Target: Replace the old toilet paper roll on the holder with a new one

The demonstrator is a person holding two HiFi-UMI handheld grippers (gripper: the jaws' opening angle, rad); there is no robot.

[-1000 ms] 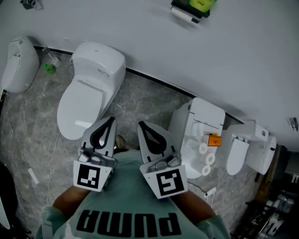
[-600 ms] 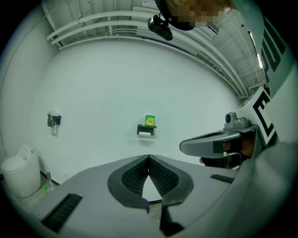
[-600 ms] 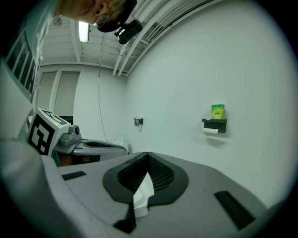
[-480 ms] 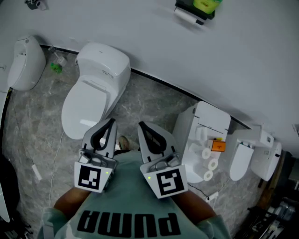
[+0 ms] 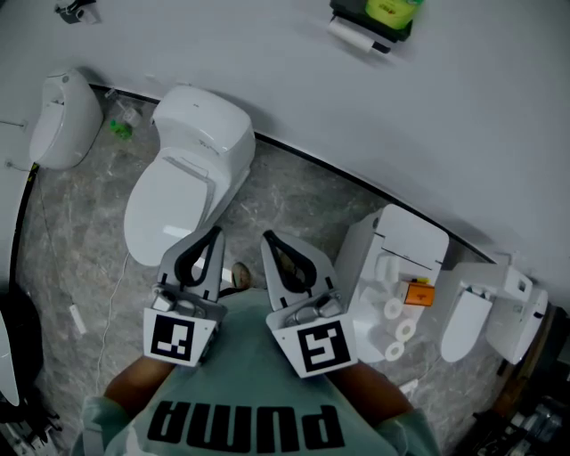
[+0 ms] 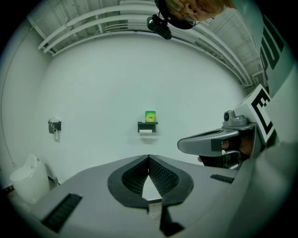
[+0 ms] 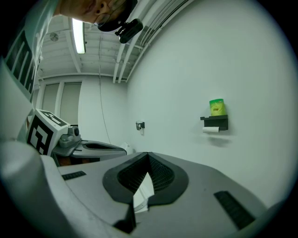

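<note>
Currently left gripper (image 5: 212,233) and right gripper (image 5: 267,239) both clenched, empty, side by side; holder (image 7: 215,122) with roll (image 7: 211,130) on far wall.

A plain white wall (image 5: 223,44) meets a grey marbled floor (image 5: 303,200); white toilets (image 5: 183,178) stand along it, and a ceiling tube light (image 7: 78,35) glows.

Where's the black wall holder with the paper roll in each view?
Head view: holder at the top edge, right of centre.
Left gripper view: holder at centre.
Right gripper view: holder right of centre.
Shared landmark: green container atop it.
</note>
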